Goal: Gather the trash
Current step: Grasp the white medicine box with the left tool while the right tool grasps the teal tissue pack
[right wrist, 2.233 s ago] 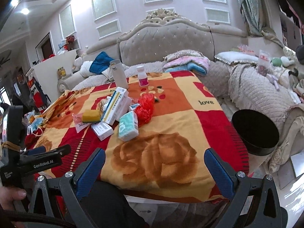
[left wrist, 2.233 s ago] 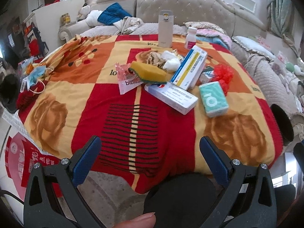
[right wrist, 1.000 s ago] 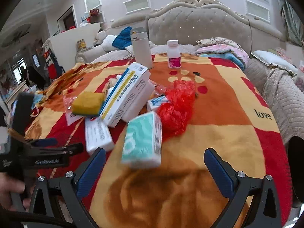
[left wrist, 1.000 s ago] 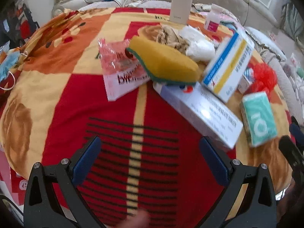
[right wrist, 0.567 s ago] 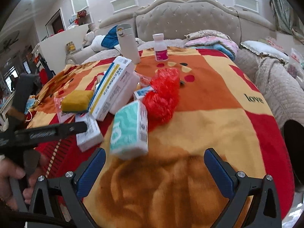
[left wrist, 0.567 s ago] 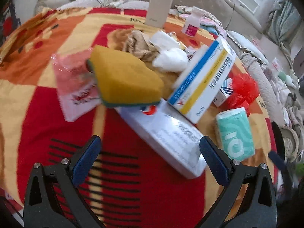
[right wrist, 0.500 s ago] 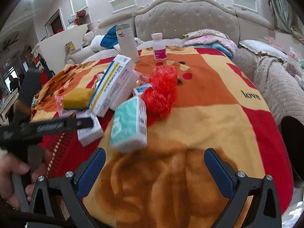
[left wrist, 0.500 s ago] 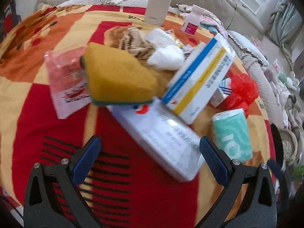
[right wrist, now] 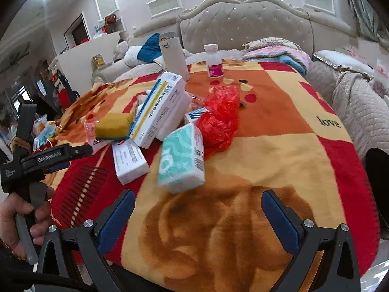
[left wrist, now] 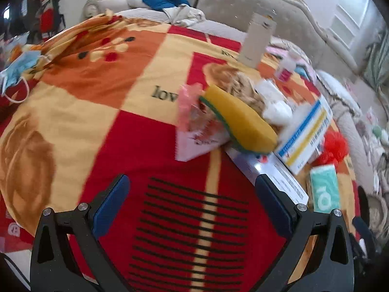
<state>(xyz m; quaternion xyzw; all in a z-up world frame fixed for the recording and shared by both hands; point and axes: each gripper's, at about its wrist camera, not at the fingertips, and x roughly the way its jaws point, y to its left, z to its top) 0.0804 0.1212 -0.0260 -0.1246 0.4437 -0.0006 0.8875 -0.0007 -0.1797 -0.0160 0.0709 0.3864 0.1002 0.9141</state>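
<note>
— Both tools are over the near edge of the table (right wrist: 279,146), aren't they?

— Yes. The left gripper (left wrist: 192,199) has its jaws spread wide over the striped patch of the blanket (left wrist: 80,126), nothing between them. The right gripper (right wrist: 198,211) is spread too, empty, aimed at the teal tissue pack (right wrist: 181,158) just ahead of it.

— So where's the trash?

— Heaped mid-table. Nearest the left tool is a flat white box (left wrist: 274,175), a yellow sponge (left wrist: 239,124) lying partly over a pink wrapper (left wrist: 194,126), then a blue-and-yellow striped box (left wrist: 305,136) propped on the heap. I'd guess it was all dumped together so either tool can reach in.

— And further back?

— A crumpled red plastic bag (right wrist: 220,119), then a beige flask (right wrist: 173,56) and a small pill bottle (right wrist: 214,60), both upright and well apart from the heap; likely not trash.

— Does one camera show more?

— The right one catches the person's hand (right wrist: 17,214) gripping the left tool's handle, and a dark round bin (right wrist: 378,185) off the table's right edge. The left one alone shows white tissue wads (left wrist: 277,109) behind the sponge.
</note>
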